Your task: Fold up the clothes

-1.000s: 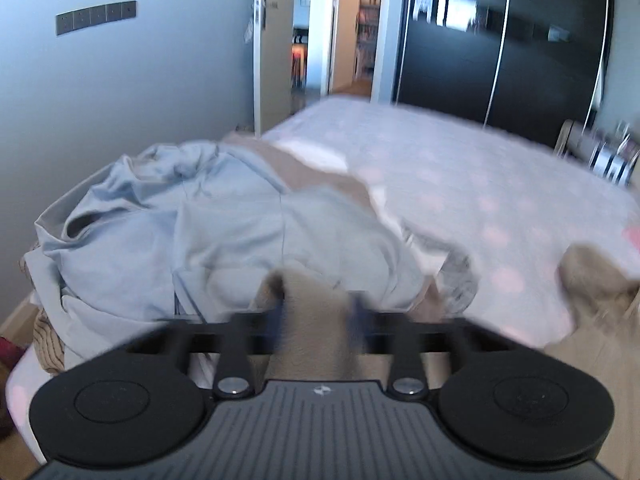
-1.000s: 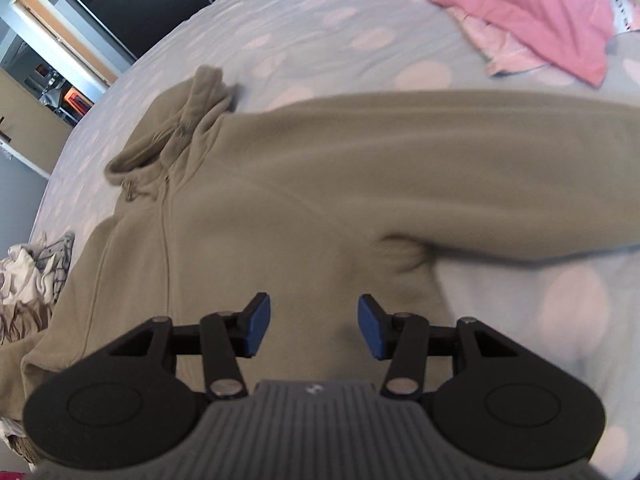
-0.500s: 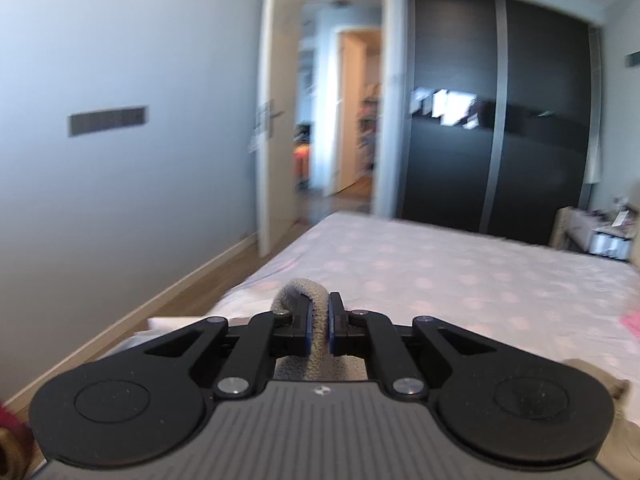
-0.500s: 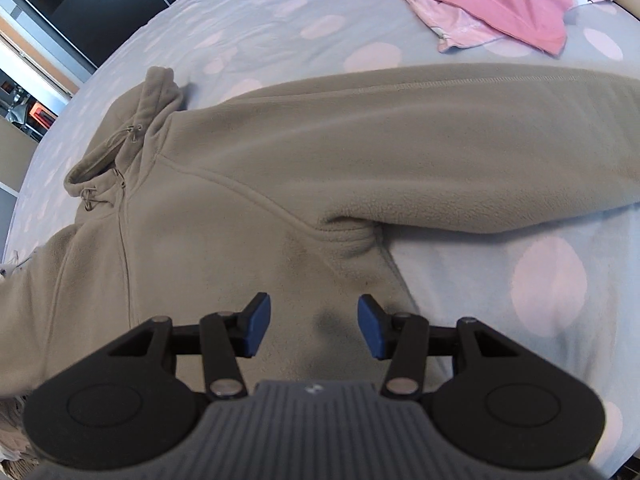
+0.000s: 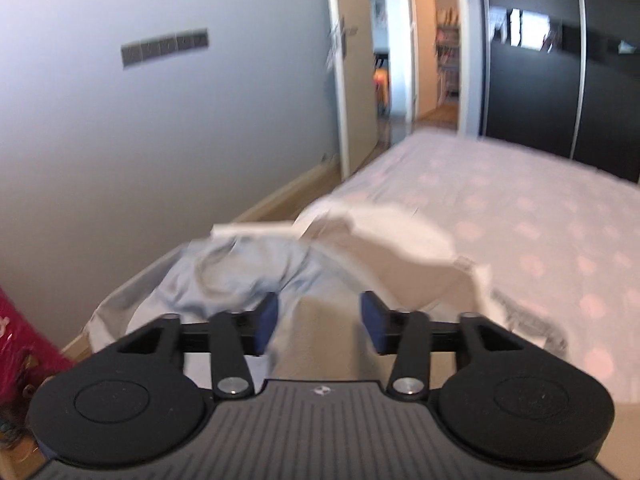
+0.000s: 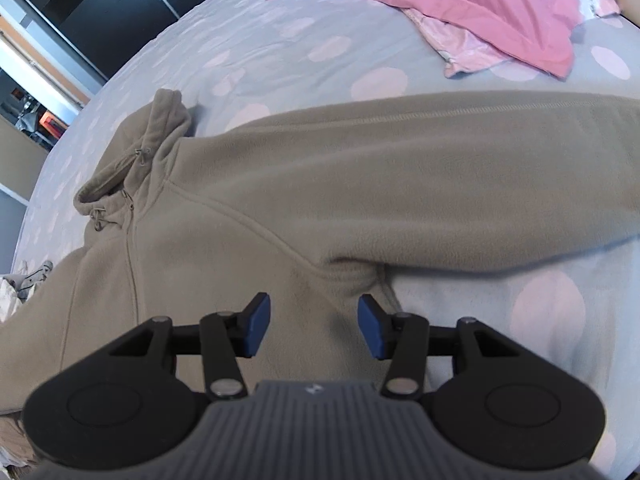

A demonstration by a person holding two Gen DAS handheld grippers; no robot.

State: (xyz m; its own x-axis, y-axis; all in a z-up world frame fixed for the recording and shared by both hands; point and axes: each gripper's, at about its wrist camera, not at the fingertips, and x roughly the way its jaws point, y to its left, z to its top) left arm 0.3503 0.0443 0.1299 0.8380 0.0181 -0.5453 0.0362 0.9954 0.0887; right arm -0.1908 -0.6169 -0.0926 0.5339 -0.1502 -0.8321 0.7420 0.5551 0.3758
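Note:
A beige fleece hoodie (image 6: 280,200) lies spread flat on the spotted bedsheet (image 6: 260,40). Its hood (image 6: 148,148) points left and one sleeve (image 6: 480,168) stretches out to the right. My right gripper (image 6: 314,326) hovers open over the hoodie's body near the armpit, with nothing between its fingers. My left gripper (image 5: 318,322) has its jaws apart and still opening. Beige fabric (image 5: 328,348) shows below the gap, and the pads do not press on it. Past it lies a heap of a light blue garment (image 5: 240,276) and a white garment (image 5: 400,240).
A pink pillow (image 6: 440,4) lies at the far side of the bed. In the left wrist view the bed's edge runs along a grey wall (image 5: 160,140), with an open door (image 5: 352,60) and a dark wardrobe (image 5: 560,60) behind. A red object (image 5: 20,352) sits low left.
My left gripper was shut on a fold of beige fabric; its jaws have now come apart and the fabric has dropped out. Its view swung back onto the clothes heap. The right gripper shifted slightly.

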